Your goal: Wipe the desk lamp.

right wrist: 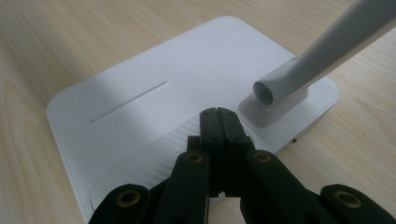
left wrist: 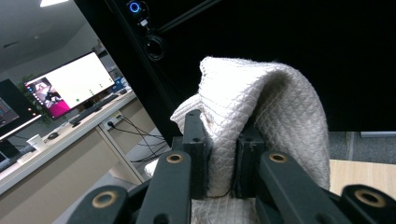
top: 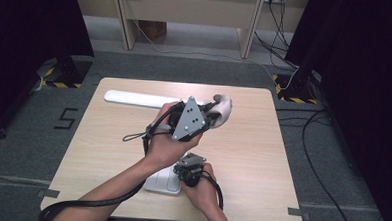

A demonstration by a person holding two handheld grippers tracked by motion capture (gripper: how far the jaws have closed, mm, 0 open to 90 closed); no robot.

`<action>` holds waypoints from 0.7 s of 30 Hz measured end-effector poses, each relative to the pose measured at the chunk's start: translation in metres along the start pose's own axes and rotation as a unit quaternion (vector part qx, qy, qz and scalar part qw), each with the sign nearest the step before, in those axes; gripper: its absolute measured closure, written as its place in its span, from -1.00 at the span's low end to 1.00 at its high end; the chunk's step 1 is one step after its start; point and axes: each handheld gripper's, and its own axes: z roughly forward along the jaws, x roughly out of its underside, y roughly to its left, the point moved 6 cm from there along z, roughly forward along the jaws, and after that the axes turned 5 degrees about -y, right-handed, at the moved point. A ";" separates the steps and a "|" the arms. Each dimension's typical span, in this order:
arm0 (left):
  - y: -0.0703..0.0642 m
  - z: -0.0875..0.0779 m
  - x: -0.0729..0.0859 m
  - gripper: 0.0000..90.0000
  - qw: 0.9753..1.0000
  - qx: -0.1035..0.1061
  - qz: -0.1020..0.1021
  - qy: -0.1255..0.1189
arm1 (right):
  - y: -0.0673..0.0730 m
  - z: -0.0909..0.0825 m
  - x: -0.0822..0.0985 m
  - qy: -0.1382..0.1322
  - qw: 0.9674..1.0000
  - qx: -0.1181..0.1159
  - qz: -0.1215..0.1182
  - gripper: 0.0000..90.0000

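Observation:
A white desk lamp stands on the table, its flat base (top: 162, 183) at the near edge and its long head (top: 139, 99) across the far side. My right gripper (right wrist: 219, 115) is shut with nothing in it, tips resting on the lamp base (right wrist: 140, 93) beside the arm's hinge (right wrist: 267, 93). It shows in the high view as the right gripper (top: 182, 172) over the base. My left gripper (left wrist: 219, 140) is shut on a white quilted cloth (left wrist: 266, 102), which drapes over the jaws. From above, the left gripper (top: 210, 116) holds the cloth (top: 224, 109) near the head's right end.
The lamp's arm (right wrist: 336, 37) slants up from the hinge. The wooden table (top: 252, 158) has bare room on its right half. Black curtains (top: 366, 73) flank the table, and cables (top: 312, 145) lie on the floor at the right. A lit monitor (left wrist: 74, 86) stands far off.

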 end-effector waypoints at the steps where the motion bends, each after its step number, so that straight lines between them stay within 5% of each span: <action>1: 0.000 0.000 0.000 0.74 1.000 0.000 0.001 0.000 | 0.000 0.000 0.000 0.000 1.000 0.000 0.000 1.00; 9: -0.009 -0.009 -0.003 0.74 1.000 0.017 0.002 -0.009 | 0.000 0.000 0.000 -0.002 1.000 -0.001 0.000 1.00; 15: -0.021 -0.042 0.005 0.75 1.000 0.012 -0.013 -0.026 | 0.000 0.000 0.000 -0.003 1.000 -0.001 0.002 1.00; 21: -0.015 -0.085 0.023 0.75 0.999 -0.010 -0.023 -0.025 | 0.000 0.000 0.001 -0.002 1.000 -0.002 0.005 1.00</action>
